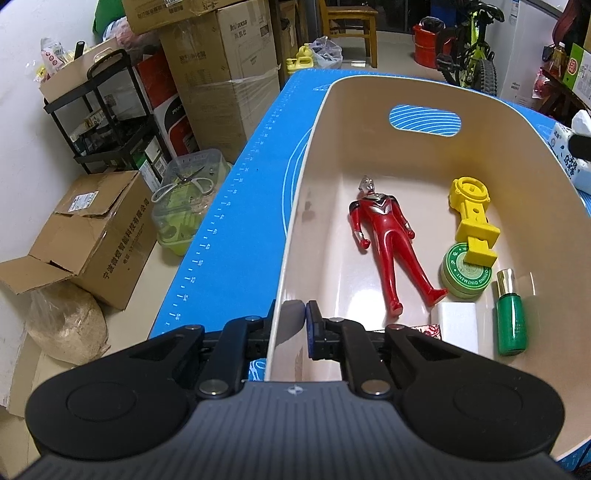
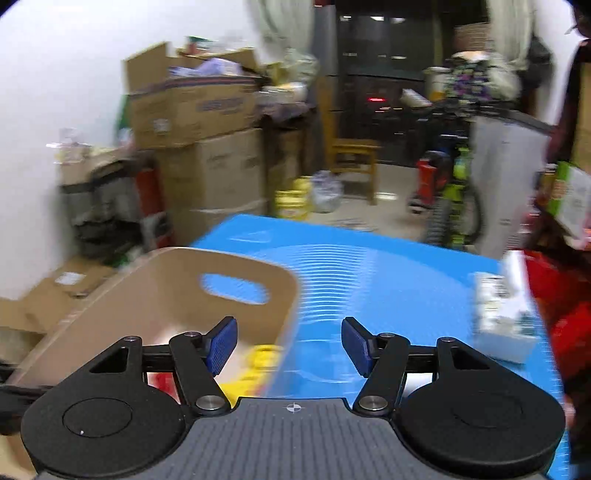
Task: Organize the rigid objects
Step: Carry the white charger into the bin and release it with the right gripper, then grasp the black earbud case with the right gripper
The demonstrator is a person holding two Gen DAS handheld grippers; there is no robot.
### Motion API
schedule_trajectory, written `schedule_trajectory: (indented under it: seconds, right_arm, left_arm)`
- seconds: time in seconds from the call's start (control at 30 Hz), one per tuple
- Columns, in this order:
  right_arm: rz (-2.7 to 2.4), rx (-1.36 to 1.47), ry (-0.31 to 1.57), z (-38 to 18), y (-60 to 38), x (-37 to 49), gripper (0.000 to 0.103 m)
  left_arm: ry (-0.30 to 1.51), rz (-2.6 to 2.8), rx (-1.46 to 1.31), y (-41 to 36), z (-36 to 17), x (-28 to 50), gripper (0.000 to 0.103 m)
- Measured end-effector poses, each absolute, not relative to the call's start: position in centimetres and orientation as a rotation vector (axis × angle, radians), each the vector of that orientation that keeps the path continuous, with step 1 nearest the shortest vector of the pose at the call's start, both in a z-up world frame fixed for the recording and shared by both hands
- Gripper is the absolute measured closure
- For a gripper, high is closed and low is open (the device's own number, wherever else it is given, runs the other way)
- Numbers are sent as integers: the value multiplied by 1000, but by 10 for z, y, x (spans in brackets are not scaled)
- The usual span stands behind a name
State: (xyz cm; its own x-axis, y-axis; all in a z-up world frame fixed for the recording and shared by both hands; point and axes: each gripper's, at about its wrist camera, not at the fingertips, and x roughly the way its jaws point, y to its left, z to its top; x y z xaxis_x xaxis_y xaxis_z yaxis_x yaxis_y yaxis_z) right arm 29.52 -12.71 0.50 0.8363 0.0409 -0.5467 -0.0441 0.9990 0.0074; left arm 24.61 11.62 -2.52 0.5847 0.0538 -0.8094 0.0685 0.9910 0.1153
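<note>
Left tongs (image 1: 293, 321): nearest our left camera; we see them clamped across the near wall of the beige bin (image 1: 314, 155), one finger outside the wall, the blue pad (image 1: 312, 328) inside.
Bin position: on the blue mat (image 1: 229, 229), running away from the left tongs; handle cutout in the far wall.
Bin contents: we count a red figure (image 1: 388, 240) lying face up along the floor of the bin, head toward the far wall; a yellow plastic part (image 1: 472, 218) to its right, its near end resting on a green round tin (image 1: 466, 275); a green bottle with gold cap (image 1: 511, 314) lying beside the right wall; a white block (image 1: 458, 325) near the figure's feet.
Relation to left tongs: all contents lie ahead and to the right, apart from the pads.
Tabletop: covered by the blue mat with ruler marks; a tissue pack (image 1: 572, 158) at its right edge.
Room: we note stacked cardboard boxes (image 1: 221, 74), a black cart (image 1: 107, 110), a wooden chair (image 1: 351, 26), a bicycle (image 1: 469, 48).
Right tongs (image 2: 289, 345): spread wide, gripping nothing; raised over the bin's right wall, frame motion-blurred.
</note>
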Motion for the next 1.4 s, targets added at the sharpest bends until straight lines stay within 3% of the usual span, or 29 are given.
schedule_trajectory:
  seconds: [0.13, 0.3, 0.7, 0.77, 0.83, 1.07, 1.4]
  right_arm:
    - [-44, -53, 673, -26, -155, 316, 32]
    - [-52, 12, 834, -62, -191, 331, 32]
    - [-89, 65, 895, -99, -202, 341, 28]
    - [-71, 58, 911, -103, -200, 342, 33]
    - [-74, 48, 901, -103, -196, 342, 49]
    - [-67, 78, 865, -97, -201, 330, 49]
    - [33, 159, 662, -31, -204, 301, 49]
  left_arm:
    - [953, -6, 227, 108, -31, 238, 85]
    - [985, 37, 120, 115, -35, 245, 86]
    - [1005, 156, 61, 108, -31, 249, 83]
    - [1004, 158, 64, 108, -31, 248, 83]
    - [999, 166, 48, 107, -31, 247, 83]
    - [960, 196, -5, 108, -30, 240, 83]
    - [956, 202, -2, 106, -30, 238, 83]
